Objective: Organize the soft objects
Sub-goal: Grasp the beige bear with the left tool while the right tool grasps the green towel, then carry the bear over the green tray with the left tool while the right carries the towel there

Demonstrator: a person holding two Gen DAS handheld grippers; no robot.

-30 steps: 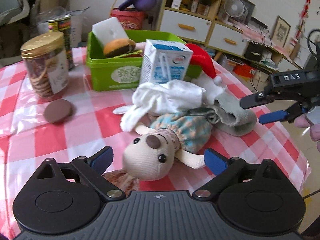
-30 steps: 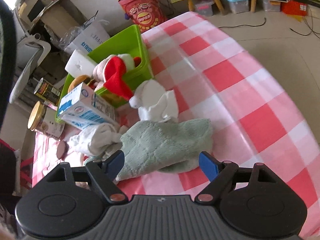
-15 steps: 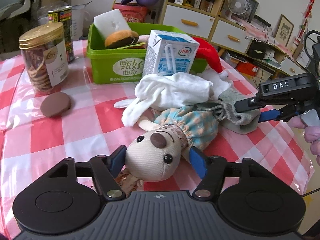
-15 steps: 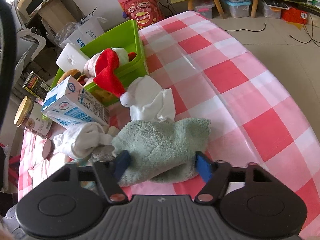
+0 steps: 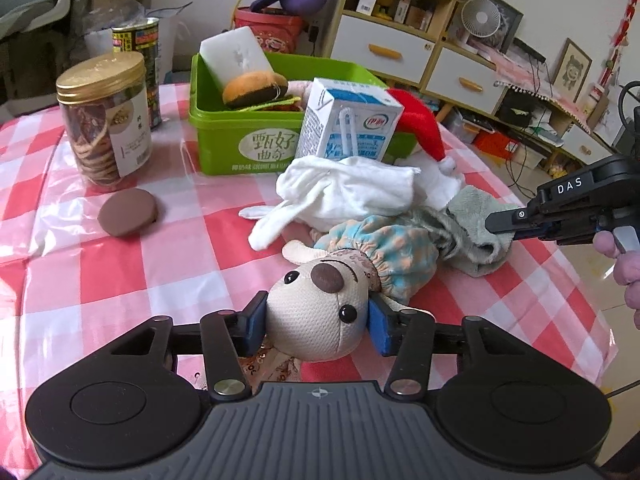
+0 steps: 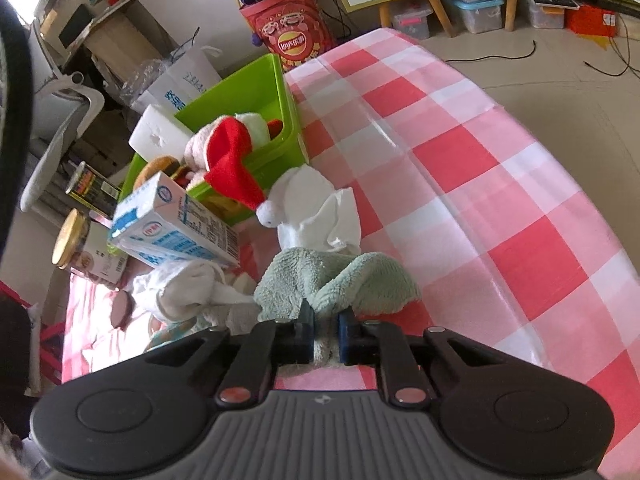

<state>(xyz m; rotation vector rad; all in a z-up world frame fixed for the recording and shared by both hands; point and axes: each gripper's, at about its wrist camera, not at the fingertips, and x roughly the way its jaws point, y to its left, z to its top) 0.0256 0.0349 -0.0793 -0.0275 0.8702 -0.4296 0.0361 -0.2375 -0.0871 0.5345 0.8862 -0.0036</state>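
My left gripper (image 5: 318,326) is shut on the head of a beige plush dog (image 5: 320,316) in a blue and orange dress, which lies on the checked tablecloth. My right gripper (image 6: 325,338) is shut on a bunched grey-green towel (image 6: 344,280); it also shows in the left wrist view (image 5: 476,228), with the right gripper (image 5: 520,226) at its right end. A white cloth (image 5: 352,188) and a red Santa hat (image 5: 420,124) lie between the toys and a green bin (image 5: 248,140) that holds a plush burger (image 5: 254,88) and a white sponge (image 5: 234,58).
A milk carton (image 5: 348,124) stands in front of the bin. A cookie jar (image 5: 106,120), a tin can (image 5: 138,56) and a brown disc (image 5: 128,212) are on the left. The table's edge drops off at the right (image 6: 560,128).
Both grippers have closed: the left on the plush dog's head, the right on the grey-green towel, which is now bunched up between its fingers.
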